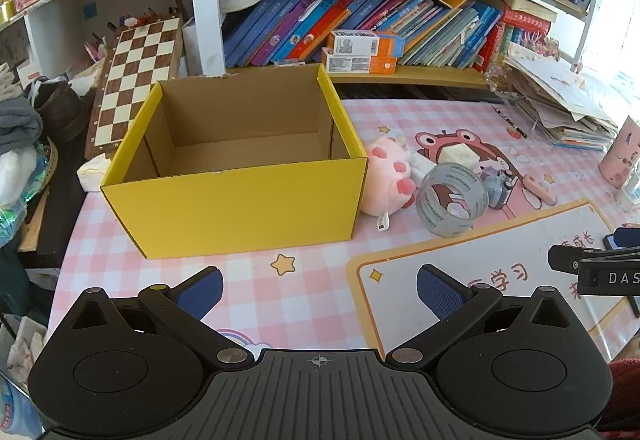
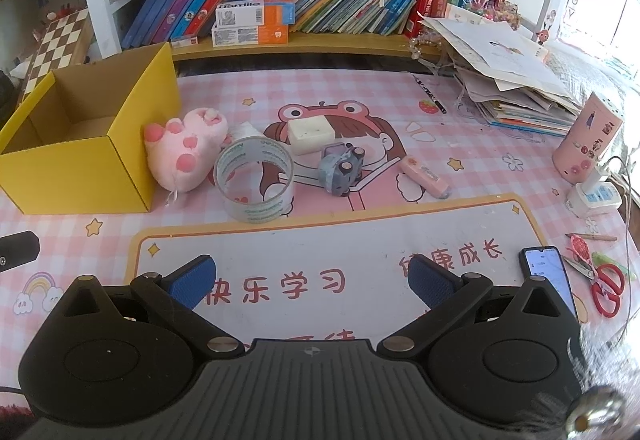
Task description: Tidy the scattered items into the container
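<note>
The left gripper (image 1: 319, 286) hovers with its blue pads spread wide and nothing between them; the right gripper (image 2: 312, 278) is spread and bare too, above the mat's red characters 快乐学习 and 健康成长. The yellow box (image 1: 236, 206) sits open-topped at 12 o'clock in the left view, its long axis running 9 to 3. Just beside its right wall lies the pink plush (image 2: 186, 150), paws toward the camera. At 12 o'clock in the right view the clear tape roll (image 2: 256, 180) rests tilted, its opening facing 6 o'clock – the print on it is too small to read. Beyond lie a white block (image 2: 311, 134), a blue-grey toy (image 2: 340, 168) and a pink eraser (image 2: 425, 176) pointing 10 to 4. Boxes (image 2: 252, 22) on the shelf read "usmile".
</note>
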A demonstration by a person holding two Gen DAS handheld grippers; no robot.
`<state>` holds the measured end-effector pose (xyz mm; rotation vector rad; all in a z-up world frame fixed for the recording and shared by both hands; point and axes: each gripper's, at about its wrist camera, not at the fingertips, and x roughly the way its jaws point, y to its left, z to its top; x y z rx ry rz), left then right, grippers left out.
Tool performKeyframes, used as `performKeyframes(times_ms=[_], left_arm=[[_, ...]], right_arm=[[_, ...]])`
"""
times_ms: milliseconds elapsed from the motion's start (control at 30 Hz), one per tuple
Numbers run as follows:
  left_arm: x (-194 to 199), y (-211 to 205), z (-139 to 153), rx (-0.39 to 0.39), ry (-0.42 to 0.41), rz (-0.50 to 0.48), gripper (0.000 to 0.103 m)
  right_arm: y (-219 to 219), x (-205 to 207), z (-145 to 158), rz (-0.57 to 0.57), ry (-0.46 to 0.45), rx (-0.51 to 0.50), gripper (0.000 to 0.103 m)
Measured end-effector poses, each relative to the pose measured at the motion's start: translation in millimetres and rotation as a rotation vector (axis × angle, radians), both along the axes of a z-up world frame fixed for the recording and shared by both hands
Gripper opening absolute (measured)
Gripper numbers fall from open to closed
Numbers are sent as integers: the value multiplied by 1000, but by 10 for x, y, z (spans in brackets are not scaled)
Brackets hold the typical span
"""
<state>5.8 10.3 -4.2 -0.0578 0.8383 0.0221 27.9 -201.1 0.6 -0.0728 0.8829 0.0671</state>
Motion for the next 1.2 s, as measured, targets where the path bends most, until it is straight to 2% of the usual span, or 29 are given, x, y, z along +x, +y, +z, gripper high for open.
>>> performKeyframes(times_ms=[867, 1200], left_arm=[[4, 92, 44, -24, 6, 31, 103], [-7, 136, -6, -42, 40, 45, 103]], right_arm=[[21, 87, -16, 42, 14, -23, 103], [48, 90, -10, 49, 13, -12, 103]])
